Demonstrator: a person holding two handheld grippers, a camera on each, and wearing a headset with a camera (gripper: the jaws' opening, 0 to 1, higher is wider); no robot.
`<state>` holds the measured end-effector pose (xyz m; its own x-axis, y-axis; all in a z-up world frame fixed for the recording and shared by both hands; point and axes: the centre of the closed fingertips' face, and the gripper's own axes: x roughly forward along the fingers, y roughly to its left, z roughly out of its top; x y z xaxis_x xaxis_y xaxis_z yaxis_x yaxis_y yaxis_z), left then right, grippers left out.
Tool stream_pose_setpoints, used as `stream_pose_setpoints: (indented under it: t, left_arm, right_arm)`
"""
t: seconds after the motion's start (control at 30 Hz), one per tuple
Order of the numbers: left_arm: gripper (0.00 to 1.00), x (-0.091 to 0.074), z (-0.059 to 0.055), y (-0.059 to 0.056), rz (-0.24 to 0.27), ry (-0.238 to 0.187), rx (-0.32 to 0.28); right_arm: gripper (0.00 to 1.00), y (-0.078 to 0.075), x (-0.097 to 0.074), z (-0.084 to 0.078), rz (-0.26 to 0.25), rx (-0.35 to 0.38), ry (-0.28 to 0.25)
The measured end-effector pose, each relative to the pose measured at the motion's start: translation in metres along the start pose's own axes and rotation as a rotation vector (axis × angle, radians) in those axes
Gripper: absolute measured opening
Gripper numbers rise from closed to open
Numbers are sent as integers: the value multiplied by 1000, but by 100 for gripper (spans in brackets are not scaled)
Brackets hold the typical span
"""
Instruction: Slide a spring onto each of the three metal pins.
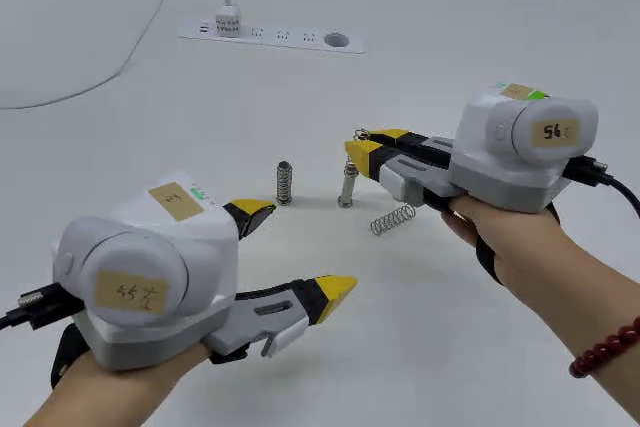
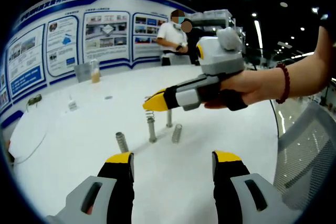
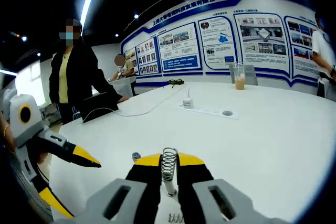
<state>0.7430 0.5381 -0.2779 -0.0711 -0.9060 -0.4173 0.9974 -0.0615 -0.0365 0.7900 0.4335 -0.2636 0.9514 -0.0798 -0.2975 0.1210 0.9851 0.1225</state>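
A: What is seen nearest, at the lower left of the head view?
B: The left gripper [image 1: 295, 249] is held there above the surface [image 1: 420, 347], its fingers [image 1: 335, 287] spread wide with nothing between them.
A: And just beyond it?
B: A loose spring [image 1: 392, 218] is laid flat on the surface, right of centre. Left of it a middle pin [image 1: 347, 187] is stood upright, and further left a sleeved pin [image 1: 284, 183], with a spring round it.
A: Where is the right gripper [image 1: 358, 145] placed?
B: It is held at the right of the frame, over the middle pin. Its fingers are closed on an upright spring [image 3: 168, 163], kept just above that pin's top; whether the two touch cannot be told.
A: What is found farthest away?
B: A power strip [image 1: 270, 35] is laid near the top edge, with a charger [image 1: 228, 19] plugged into it.
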Motion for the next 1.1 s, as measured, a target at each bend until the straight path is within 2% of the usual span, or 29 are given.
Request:
stream_pose_setpoints:
  t: [0.2, 0.33, 0.4, 0.53, 1.1]
  left_arm:
    - [60, 0, -2, -1, 2, 6, 7]
    - [60, 0, 0, 0, 5, 0, 8]
    - [59, 0, 0, 0, 5, 0, 9]
    - [59, 0, 0, 1, 5, -1, 9]
    - [58, -1, -1, 3, 15, 4, 10]
  right_arm:
    - [11, 3, 0, 1, -16, -23, 4]
    - [11, 6, -2, 0, -17, -64, 12]
    - [11, 4, -2, -4, -21, -118, 39]
    - [11, 6, -1, -9, -20, -145, 51]
    - [12, -1, 6, -32, -34, -128, 111]
